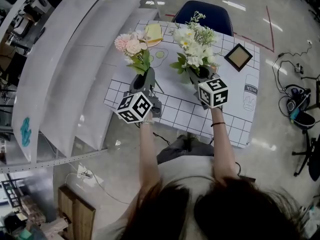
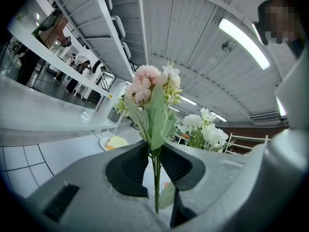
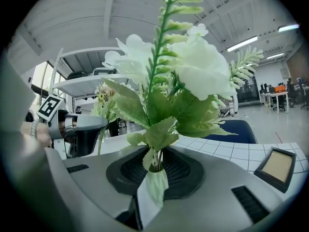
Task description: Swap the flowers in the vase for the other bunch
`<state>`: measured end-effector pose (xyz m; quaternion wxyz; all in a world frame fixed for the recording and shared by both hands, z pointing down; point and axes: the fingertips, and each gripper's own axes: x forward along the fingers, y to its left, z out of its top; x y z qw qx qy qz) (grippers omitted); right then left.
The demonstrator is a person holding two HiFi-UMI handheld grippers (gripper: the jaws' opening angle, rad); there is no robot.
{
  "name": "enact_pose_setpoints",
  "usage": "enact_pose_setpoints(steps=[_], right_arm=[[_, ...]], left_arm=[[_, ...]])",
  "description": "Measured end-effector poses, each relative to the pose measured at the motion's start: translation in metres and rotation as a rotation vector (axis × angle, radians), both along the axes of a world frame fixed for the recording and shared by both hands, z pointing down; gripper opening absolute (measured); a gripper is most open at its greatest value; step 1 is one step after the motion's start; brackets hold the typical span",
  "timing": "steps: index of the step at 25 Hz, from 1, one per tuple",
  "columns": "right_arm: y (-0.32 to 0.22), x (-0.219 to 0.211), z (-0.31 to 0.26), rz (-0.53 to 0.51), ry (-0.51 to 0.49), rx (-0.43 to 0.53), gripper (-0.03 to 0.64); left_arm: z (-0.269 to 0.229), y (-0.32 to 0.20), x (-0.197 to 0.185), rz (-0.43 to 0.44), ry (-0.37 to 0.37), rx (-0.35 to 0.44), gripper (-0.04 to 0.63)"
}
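Note:
My left gripper (image 1: 143,82) is shut on the thin green stems of a pink flower bunch (image 1: 132,45), which stands upright above the table's left part. In the left gripper view the stems (image 2: 155,178) are pinched between the dark pads, with the pink blooms (image 2: 149,86) above. Over the table's middle, my right gripper (image 1: 201,75) is shut on the stems of a white flower bunch (image 1: 192,46). That bunch (image 3: 183,76) fills the right gripper view, rising from the closed pads (image 3: 178,170). The two bunches are side by side and apart. No vase shows in any view.
The table (image 1: 175,111) has a white checked cloth. A plate with a yellow piece (image 1: 153,34) sits at its far left, a dark picture frame (image 1: 238,57) at its far right. Behind the table stands a blue chair (image 1: 210,14). White shelving (image 1: 75,64) runs along the left.

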<state>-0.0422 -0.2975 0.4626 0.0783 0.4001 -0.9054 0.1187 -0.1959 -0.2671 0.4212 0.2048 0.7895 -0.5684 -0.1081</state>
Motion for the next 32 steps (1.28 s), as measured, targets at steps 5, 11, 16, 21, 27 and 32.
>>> enact_pose_setpoints(steps=[5,11,16,21,27,32], right_arm=[[-0.001,0.002,0.003,0.007,0.007,-0.007,0.055],[0.000,0.003,0.008,0.010,0.045,-0.009,0.055],[0.001,0.002,0.013,0.006,0.080,-0.006,0.055],[0.002,0.002,0.014,0.001,0.094,0.005,0.062],[0.003,0.001,0.016,-0.003,0.094,0.003,0.101],[0.004,0.001,0.016,-0.008,0.090,0.009,0.107]], left_arm=[[0.001,-0.001,0.001,0.001,0.000,-0.001,0.079],[0.002,0.000,0.001,0.001,0.002,0.000,0.080],[0.004,0.000,0.002,0.000,0.004,-0.003,0.080],[0.005,0.000,0.003,-0.004,0.005,-0.005,0.080],[0.006,0.000,0.008,-0.004,0.003,-0.012,0.080],[0.007,0.000,0.010,-0.005,0.001,-0.014,0.080]])
